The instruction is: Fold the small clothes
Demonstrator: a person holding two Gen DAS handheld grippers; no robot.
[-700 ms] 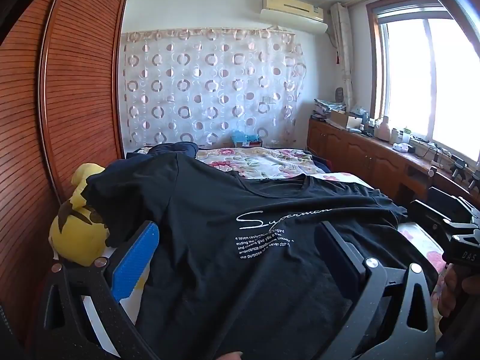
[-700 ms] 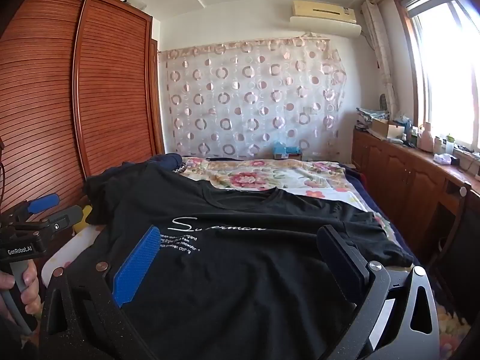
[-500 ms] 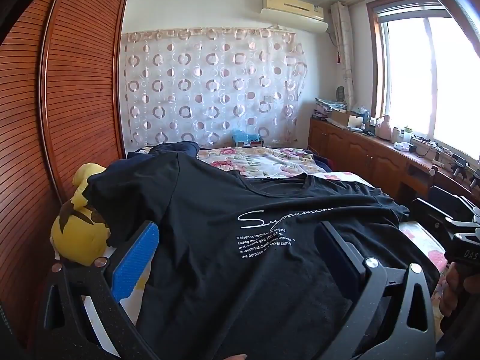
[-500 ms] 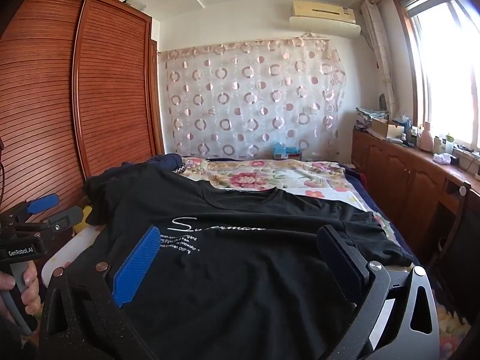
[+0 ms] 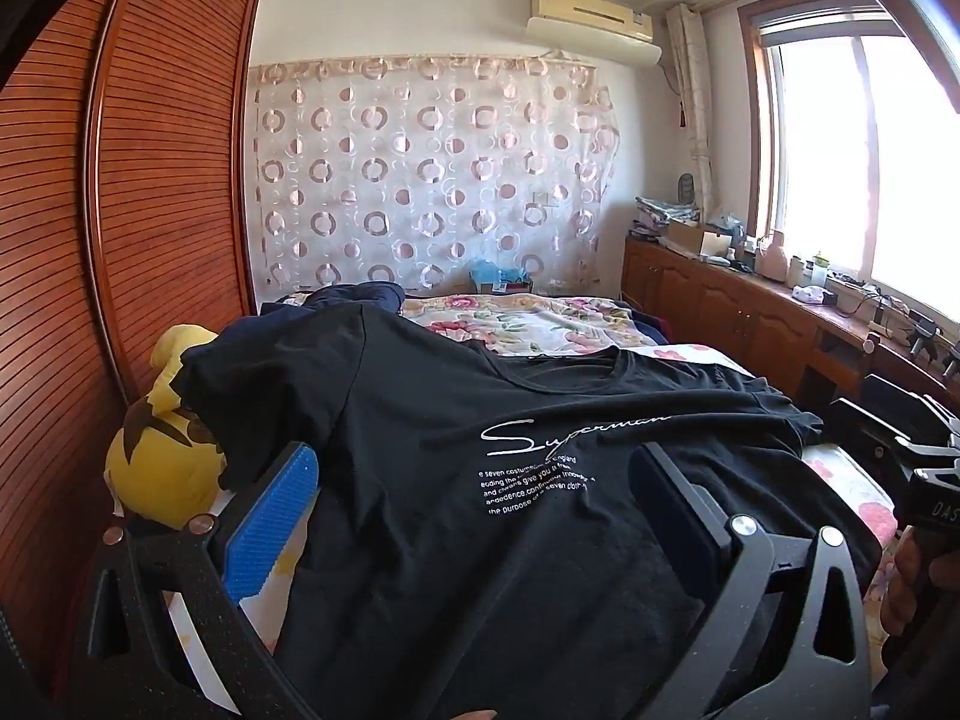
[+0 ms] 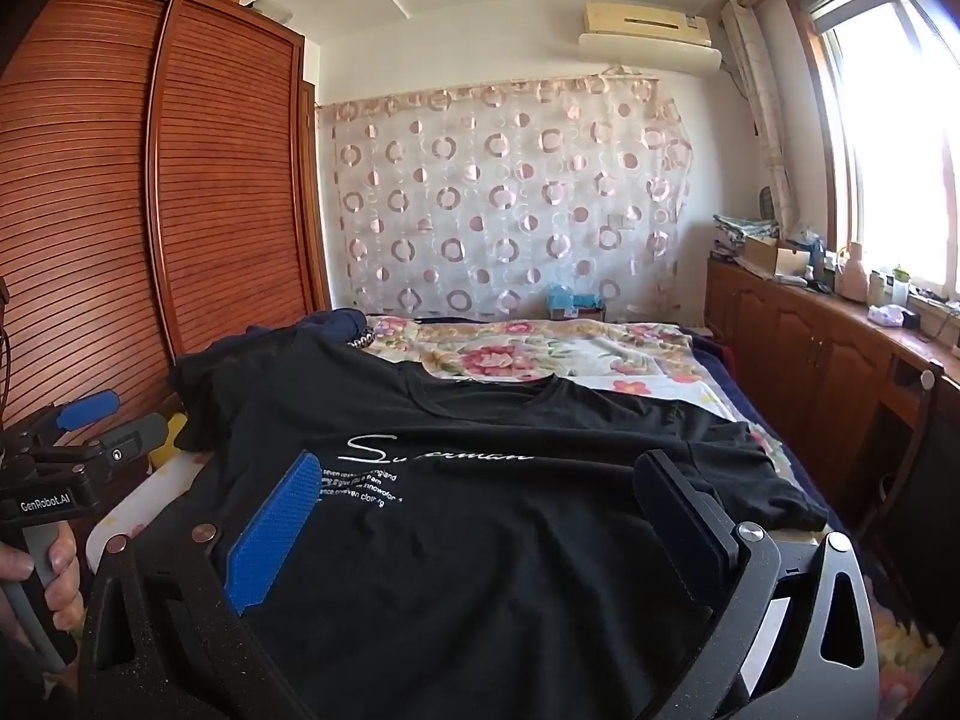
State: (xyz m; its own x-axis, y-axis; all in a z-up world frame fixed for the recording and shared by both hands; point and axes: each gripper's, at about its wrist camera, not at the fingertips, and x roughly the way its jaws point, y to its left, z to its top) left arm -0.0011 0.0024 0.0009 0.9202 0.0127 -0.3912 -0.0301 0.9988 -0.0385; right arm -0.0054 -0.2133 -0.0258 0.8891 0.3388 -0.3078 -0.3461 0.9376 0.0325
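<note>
Black T-shirt (image 5: pixel 456 480): laid front-up and spread across the near part of a bed with a floral cover (image 5: pixel 528 324), the neckline toward the far end, white script lettering and small lines of print visible on the chest; one sleeve is draped toward the wardrobe side, the other toward the window side, with a long crease running across the chest. Left gripper (image 5: pixel 474 498): jaws are seen spread wide, a blue ribbed pad (image 5: pixel 270 528) on one finger and a dark pad on the other, held above the shirt with cloth showing between the fingers but nothing pinched. Right gripper (image 6: pixel 480 504): jaws likewise set wide apart, blue pad on one side, dark pad on the other, poised over the lower front of the shirt, nothing gripped. In the right wrist view the left gripper is seen at the frame's edge, its handle grasped by a hand (image 6: pixel 42 570). Yellow plush toy (image 5: pixel 162 450): lodged beside the bed against the slatted wooden wardrobe (image 5: pixel 108 228), partly covered by the shirt's sleeve. Dark blue garment (image 5: pixel 354 297): heaped at the far corner of the bed. Circle-patterned curtain (image 5: pixel 432 180): hung on the far wall, beneath an air conditioner (image 5: pixel 591 15). Wooden cabinets (image 6: pixel 798 336): ranged under the window, their top cluttered with small items.
</note>
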